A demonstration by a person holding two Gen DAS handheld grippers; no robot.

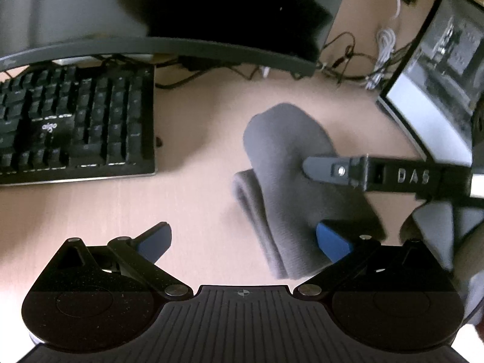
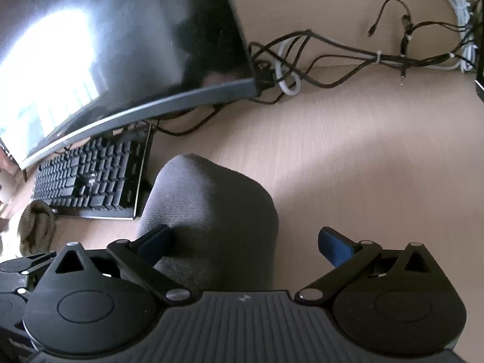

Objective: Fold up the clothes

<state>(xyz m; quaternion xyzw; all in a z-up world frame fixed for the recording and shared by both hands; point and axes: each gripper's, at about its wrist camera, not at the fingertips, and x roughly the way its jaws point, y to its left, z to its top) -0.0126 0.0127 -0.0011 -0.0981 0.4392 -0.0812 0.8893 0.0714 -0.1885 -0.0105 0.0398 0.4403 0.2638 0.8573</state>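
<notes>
A grey knitted sock point(image 1: 284, 181) lies folded over on the wooden desk point(image 1: 196, 199). My left gripper point(image 1: 243, 240) is open just above the desk, its right pad over the sock's lower edge. My right gripper point(image 2: 245, 242) is open with the sock point(image 2: 211, 217) between and in front of its fingers. In the left wrist view the right gripper's finger point(image 1: 326, 168) reaches in from the right and rests on the sock.
A black keyboard point(image 1: 75, 124) lies at the left under a curved monitor point(image 1: 169, 45). A second screen point(image 1: 432, 90) stands at the right. Tangled cables point(image 2: 348, 57) lie at the back of the desk. An olive knitted item point(image 2: 36, 230) lies left of the keyboard.
</notes>
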